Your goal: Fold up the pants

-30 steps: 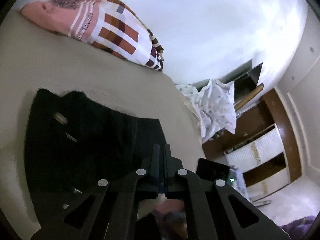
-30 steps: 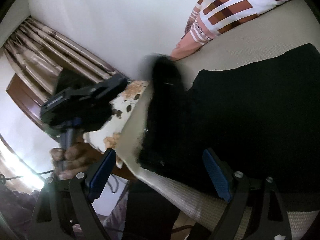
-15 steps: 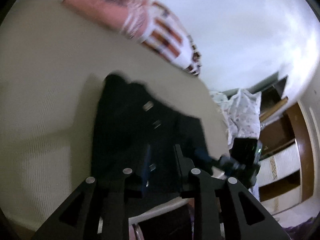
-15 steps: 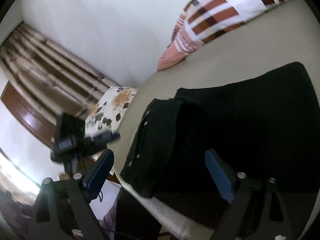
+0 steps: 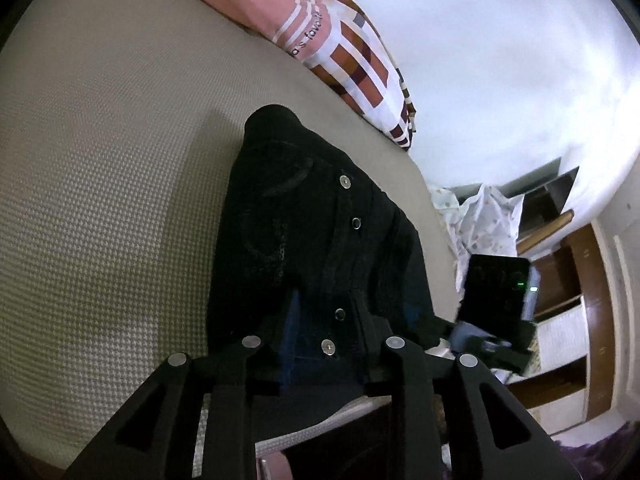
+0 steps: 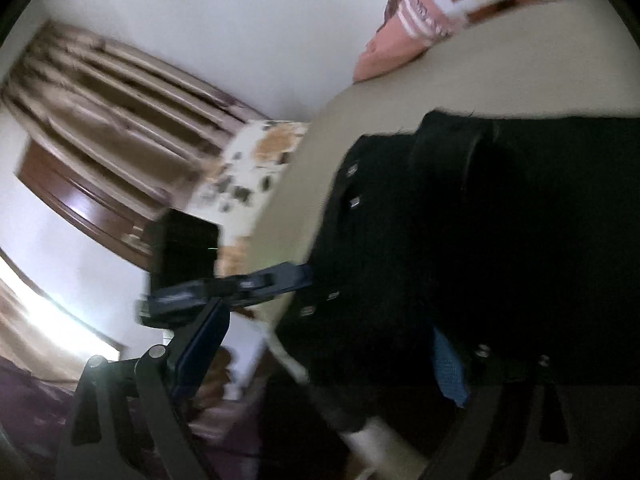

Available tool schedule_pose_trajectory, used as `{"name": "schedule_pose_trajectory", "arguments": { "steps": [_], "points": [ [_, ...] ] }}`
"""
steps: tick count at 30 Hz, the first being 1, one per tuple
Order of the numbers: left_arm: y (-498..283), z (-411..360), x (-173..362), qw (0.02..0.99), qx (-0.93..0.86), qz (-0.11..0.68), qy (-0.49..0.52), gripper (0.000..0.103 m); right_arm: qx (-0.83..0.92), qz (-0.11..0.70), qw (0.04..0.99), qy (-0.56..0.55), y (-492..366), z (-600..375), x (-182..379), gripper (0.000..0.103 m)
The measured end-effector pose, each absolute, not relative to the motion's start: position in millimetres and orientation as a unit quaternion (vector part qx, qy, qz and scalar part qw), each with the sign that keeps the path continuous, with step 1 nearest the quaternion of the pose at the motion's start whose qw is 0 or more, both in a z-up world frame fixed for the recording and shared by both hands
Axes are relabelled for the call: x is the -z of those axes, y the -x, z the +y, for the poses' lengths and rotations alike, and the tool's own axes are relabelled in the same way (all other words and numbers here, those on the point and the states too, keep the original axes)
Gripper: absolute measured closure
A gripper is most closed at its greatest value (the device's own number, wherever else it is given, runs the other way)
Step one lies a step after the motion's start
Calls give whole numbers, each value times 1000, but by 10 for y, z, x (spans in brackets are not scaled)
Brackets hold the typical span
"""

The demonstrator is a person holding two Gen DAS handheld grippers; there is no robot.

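Note:
Black pants point(image 5: 304, 232) with metal snap buttons lie folded on a beige waffle bedspread point(image 5: 100, 200). My left gripper point(image 5: 326, 316) is open, its fingers astride the near edge of the pants, one snap between them. In the right wrist view the pants point(image 6: 480, 240) fill the right half. My right gripper point(image 6: 332, 356) is open wide, its blue-padded fingers over the pants' near edge. The left gripper point(image 6: 280, 276) shows there touching the pants' left edge, and the right gripper's body point(image 5: 496, 300) shows in the left wrist view.
A pink and brown checked pillow point(image 5: 340, 52) lies at the head of the bed against a white wall. A floral pillow point(image 6: 256, 164) and curtains point(image 6: 120, 92) are at the left side. Wooden shelves point(image 5: 568, 300) and a white spotted cloth point(image 5: 484, 224) stand beyond the bed's right edge.
My left gripper let go of the pants' flap, opened and moved in over the near edge. My right gripper stayed open and moved closer to the pants.

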State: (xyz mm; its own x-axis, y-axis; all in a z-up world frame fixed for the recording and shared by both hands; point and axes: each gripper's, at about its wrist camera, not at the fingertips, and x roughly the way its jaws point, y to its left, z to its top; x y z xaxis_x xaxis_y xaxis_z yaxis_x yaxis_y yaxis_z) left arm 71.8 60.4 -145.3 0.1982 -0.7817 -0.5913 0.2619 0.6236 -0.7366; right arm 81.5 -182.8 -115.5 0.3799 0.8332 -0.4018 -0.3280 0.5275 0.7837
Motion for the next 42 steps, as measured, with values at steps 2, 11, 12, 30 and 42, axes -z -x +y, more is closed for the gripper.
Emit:
{"name": "schedule_pose_trajectory", "arguments": {
  "steps": [2, 11, 12, 30, 42],
  "points": [
    [-726, 630, 1488, 725, 356, 527, 264, 75, -359, 433, 759, -327, -914, -1890, 1290, 19],
    [-715, 649, 1542, 722, 361, 524, 272, 74, -306, 418, 777, -358, -944, -2504, 1276, 13],
    [-718, 648, 1549, 723, 362, 524, 270, 74, -308, 423, 777, -350, -965, -2472, 1287, 13],
    [-809, 720, 1719, 700, 364, 529, 313, 74, -436, 418, 699, -382, -1125, -2126, 1264, 4],
    [-805, 706, 1708, 711, 356, 526, 302, 74, -405, 467, 733, -284, -1072, -1947, 1262, 49]
  ]
}}
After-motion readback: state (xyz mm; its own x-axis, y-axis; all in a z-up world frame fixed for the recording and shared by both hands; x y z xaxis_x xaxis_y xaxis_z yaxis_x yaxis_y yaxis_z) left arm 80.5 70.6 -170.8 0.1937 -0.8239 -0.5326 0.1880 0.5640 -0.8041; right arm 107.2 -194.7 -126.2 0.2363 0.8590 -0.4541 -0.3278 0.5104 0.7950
